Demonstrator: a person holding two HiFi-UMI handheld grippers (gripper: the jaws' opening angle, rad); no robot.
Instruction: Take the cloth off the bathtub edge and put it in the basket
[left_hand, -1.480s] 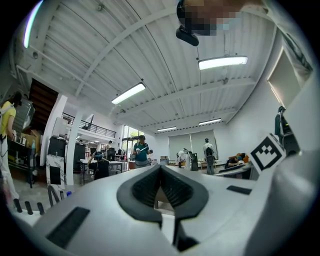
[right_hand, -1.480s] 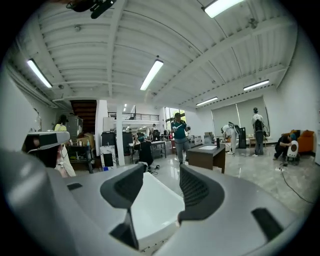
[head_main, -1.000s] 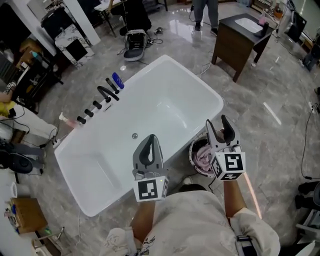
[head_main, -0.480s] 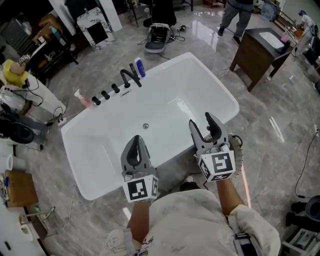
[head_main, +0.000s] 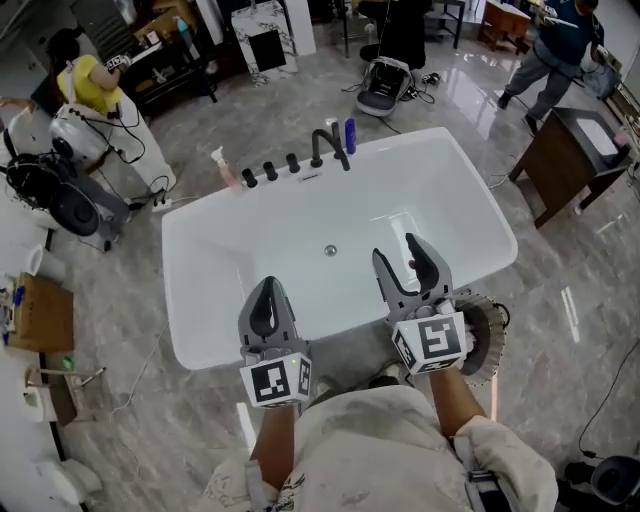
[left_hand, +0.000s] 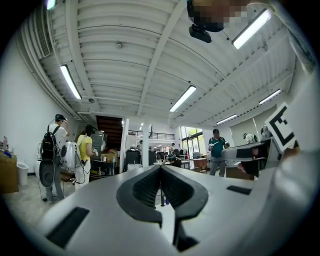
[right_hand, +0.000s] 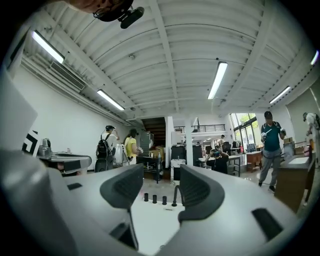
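The white bathtub (head_main: 172, 290) fills the middle of the head view, and no cloth shows on its rim. My left gripper (head_main: 268, 304) hovers over the tub's near edge, shut with nothing in it; its jaws meet in the left gripper view (left_hand: 161, 186). My right gripper (head_main: 403, 258) is held beside it over the near edge, open and empty, with a clear gap in the right gripper view (right_hand: 162, 192). The round wire basket (head_main: 488, 338) stands on the floor at the tub's near right corner. The right gripper covers most of it, and its contents are hidden.
A black faucet (head_main: 326, 146), several black knobs (head_main: 270, 170), a blue bottle (head_main: 349, 134) and a pink bottle (head_main: 222, 168) line the tub's far rim. A dark wooden vanity (head_main: 580, 165) stands at the right. People stand at the far left (head_main: 85, 80) and far right (head_main: 555, 50).
Both grippers have swung left along the tub's near edge, jaws unchanged. The basket with pink cloth, open to view a second ago, is now mostly behind the right gripper.
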